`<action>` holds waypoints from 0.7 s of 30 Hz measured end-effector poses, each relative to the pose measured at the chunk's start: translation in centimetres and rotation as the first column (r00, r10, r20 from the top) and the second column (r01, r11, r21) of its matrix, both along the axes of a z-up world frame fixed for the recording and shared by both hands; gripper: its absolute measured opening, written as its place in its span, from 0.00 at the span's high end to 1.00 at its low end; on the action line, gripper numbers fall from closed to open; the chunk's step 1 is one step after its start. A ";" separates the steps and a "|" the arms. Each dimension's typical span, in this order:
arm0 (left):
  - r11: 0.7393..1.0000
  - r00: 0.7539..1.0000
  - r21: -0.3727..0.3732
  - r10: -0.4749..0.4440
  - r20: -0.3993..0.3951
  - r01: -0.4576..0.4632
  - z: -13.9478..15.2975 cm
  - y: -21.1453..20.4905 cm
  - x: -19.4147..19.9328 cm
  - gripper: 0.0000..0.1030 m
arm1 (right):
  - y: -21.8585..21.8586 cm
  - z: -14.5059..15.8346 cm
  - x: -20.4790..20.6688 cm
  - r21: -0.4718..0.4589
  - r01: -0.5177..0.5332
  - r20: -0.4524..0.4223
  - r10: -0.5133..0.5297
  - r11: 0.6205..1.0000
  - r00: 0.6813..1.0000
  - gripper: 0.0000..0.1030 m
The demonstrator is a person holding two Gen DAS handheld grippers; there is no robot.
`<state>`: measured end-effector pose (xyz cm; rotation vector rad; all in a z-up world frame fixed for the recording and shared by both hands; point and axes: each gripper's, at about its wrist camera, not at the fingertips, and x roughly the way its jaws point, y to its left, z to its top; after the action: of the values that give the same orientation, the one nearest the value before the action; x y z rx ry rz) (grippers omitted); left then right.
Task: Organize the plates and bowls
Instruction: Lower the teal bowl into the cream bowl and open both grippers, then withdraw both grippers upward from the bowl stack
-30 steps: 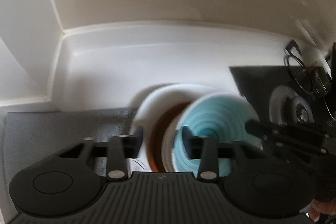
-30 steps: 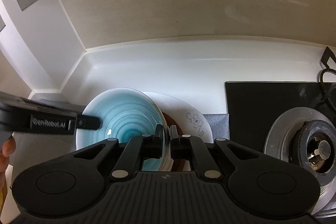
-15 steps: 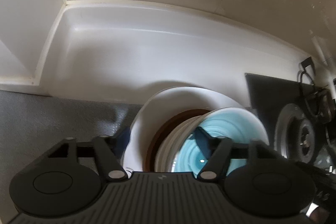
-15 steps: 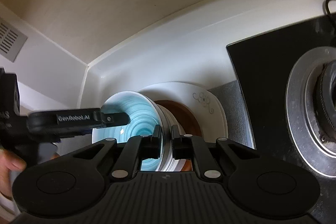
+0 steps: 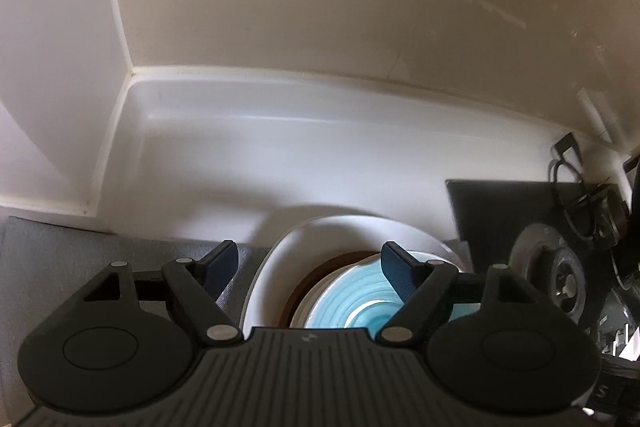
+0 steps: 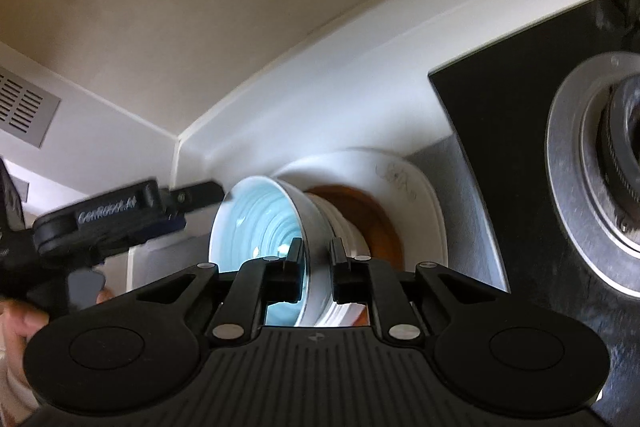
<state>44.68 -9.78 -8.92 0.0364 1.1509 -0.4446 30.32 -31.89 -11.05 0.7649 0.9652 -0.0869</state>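
Between the right gripper jaws, just parting, stands the blue bowl's rim (atop stacked dishes); left gripper spreads wide above, empty.

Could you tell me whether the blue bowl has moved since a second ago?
Yes: the blue bowl now tips left, away from the hob.

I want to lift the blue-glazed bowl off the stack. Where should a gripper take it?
Probably by its thin rim, one finger inside, one outside, coming from above on the near side. The blue-glazed bowl sits topmost on the stack, its rim standing clear, on the white plate.
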 end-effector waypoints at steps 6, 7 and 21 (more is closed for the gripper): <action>1.000 0.999 0.012 -0.009 -0.031 0.009 -0.8 -0.1 0.0 0.15 | -1.1 -1.1 0.3 0.039 0.038 -0.027 -0.037 0.999 0.999 0.88; 1.000 0.999 0.017 -0.010 -0.030 0.011 -0.9 -0.1 -0.1 0.15 | -1.1 -1.3 0.4 0.037 0.042 -0.030 -0.041 0.998 0.999 0.88; 0.998 0.999 -0.032 -0.045 0.016 0.046 0.6 2.3 -3.1 0.13 | 0.2 1.2 -1.9 -0.107 0.040 0.062 -0.034 0.993 0.997 0.41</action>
<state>41.62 -7.52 -8.35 0.0384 1.1290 -0.5021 28.47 -31.70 -9.81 0.6817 0.8818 -0.1465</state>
